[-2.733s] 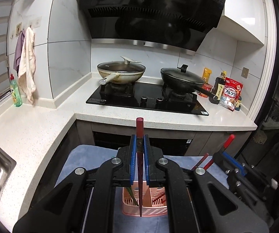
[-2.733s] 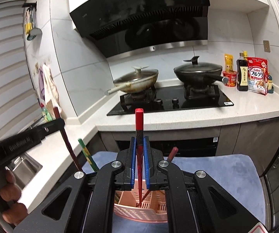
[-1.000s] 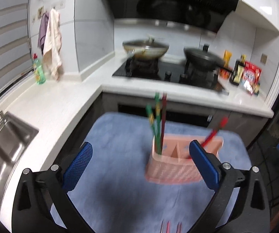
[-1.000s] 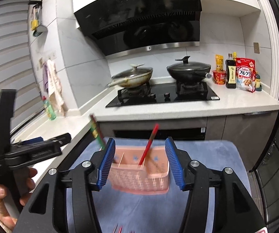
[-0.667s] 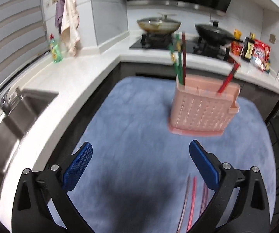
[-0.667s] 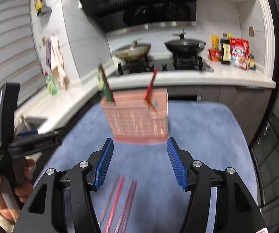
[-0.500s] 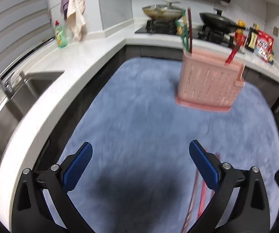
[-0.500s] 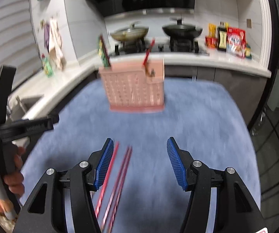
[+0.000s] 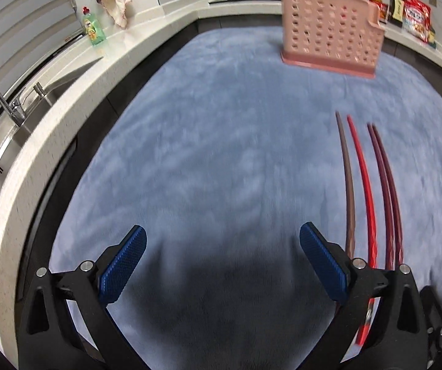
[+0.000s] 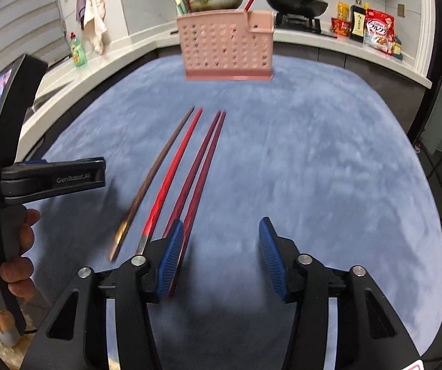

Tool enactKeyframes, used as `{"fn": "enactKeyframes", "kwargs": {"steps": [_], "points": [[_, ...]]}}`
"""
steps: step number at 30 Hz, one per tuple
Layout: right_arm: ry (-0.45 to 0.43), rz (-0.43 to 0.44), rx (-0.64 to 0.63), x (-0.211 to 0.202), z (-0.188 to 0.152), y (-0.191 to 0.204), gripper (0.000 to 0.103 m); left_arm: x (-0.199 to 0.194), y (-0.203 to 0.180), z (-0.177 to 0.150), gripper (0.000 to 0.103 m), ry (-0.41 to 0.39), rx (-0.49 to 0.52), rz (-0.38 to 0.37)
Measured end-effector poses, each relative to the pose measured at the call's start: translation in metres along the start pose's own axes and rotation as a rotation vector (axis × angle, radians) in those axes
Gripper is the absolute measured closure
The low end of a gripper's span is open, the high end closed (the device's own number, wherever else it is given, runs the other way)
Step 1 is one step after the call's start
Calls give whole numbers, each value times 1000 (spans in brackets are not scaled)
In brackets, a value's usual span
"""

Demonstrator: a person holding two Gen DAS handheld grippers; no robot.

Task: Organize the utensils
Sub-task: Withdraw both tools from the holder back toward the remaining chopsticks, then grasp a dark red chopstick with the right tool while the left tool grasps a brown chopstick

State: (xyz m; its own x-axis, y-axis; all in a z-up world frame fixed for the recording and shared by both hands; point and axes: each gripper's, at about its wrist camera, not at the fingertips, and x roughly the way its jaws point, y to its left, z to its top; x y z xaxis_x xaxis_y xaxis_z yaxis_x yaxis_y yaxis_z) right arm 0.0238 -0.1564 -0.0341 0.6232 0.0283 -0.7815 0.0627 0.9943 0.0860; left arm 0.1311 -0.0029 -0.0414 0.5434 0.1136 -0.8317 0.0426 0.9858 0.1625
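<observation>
A pink perforated utensil holder (image 9: 328,27) (image 10: 227,46) stands at the far side of a blue mat (image 9: 221,154) (image 10: 313,169), with green and red chopsticks upright in it. Several loose chopsticks lie side by side on the mat: a brown one (image 9: 346,185) (image 10: 156,166), a bright red one (image 9: 364,185) (image 10: 174,166) and two dark red ones (image 9: 387,191) (image 10: 204,160). My left gripper (image 9: 222,262) is open and empty, left of the chopsticks. My right gripper (image 10: 221,259) is open and empty, its left finger over the near ends of the dark red pair.
A white counter (image 9: 51,98) with a steel sink and tap (image 9: 2,98) runs along the left. A green soap bottle (image 9: 93,26) and hanging cloths stand on it. Pans on a hob (image 10: 294,6) and food packets (image 10: 375,30) are at the back.
Both grippers let go of chopsticks into the holder, opened, and drew back and down toward the mat. The loose chopsticks now lie close in front of them.
</observation>
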Motion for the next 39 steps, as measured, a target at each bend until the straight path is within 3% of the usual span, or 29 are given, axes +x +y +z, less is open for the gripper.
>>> {"fn": "enactKeyframes", "kwargs": {"steps": [9, 17, 21, 39], "points": [[34, 26, -15, 9, -16, 17, 73, 5, -5, -22, 8, 26, 12, -2], [47, 30, -30, 17, -19, 25, 81, 3, -6, -26, 8, 23, 14, -1], [46, 19, -8, 18, -18, 16, 94, 0, -7, -27, 8, 18, 19, -9], [49, 22, 110, 17, -15, -28, 96, -18, -37, -49, 8, 5, 89, -153]]}}
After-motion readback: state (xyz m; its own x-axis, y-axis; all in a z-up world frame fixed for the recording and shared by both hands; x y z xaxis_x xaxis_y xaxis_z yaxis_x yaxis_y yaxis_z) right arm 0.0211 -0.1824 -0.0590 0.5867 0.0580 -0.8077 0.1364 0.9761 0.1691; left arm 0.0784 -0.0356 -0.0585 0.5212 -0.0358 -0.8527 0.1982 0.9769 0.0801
